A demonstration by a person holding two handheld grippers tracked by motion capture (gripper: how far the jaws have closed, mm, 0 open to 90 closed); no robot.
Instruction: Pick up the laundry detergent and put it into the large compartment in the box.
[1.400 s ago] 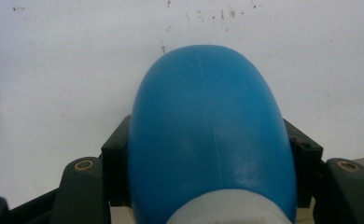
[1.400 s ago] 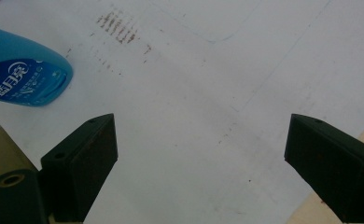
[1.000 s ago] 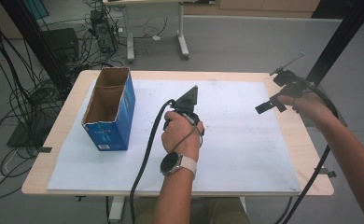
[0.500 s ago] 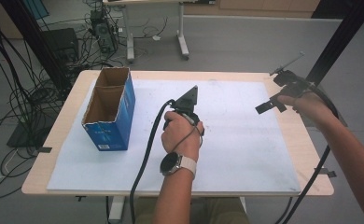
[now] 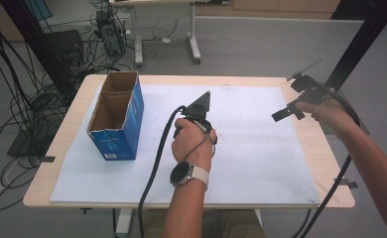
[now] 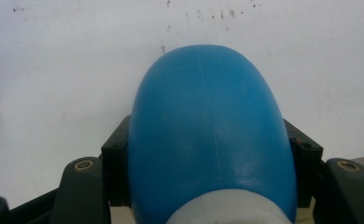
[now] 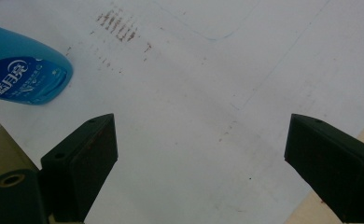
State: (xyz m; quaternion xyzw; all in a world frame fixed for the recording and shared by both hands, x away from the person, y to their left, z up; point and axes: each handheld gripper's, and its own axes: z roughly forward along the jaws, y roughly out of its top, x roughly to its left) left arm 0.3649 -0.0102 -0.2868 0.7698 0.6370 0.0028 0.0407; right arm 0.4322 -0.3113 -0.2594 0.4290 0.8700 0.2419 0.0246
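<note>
blue bottle (image 6: 208, 135) cap cut off, label (image 7: 19, 77) partly cropped

The high view looks forward and down over my table (image 5: 300, 193). My left gripper's camera sits close behind a blue bottle (image 6: 208, 135), facing the white mat (image 6: 54, 70). My right gripper's camera overlooks the same mat (image 7: 194, 116) and bottle (image 7: 24, 77).
</note>
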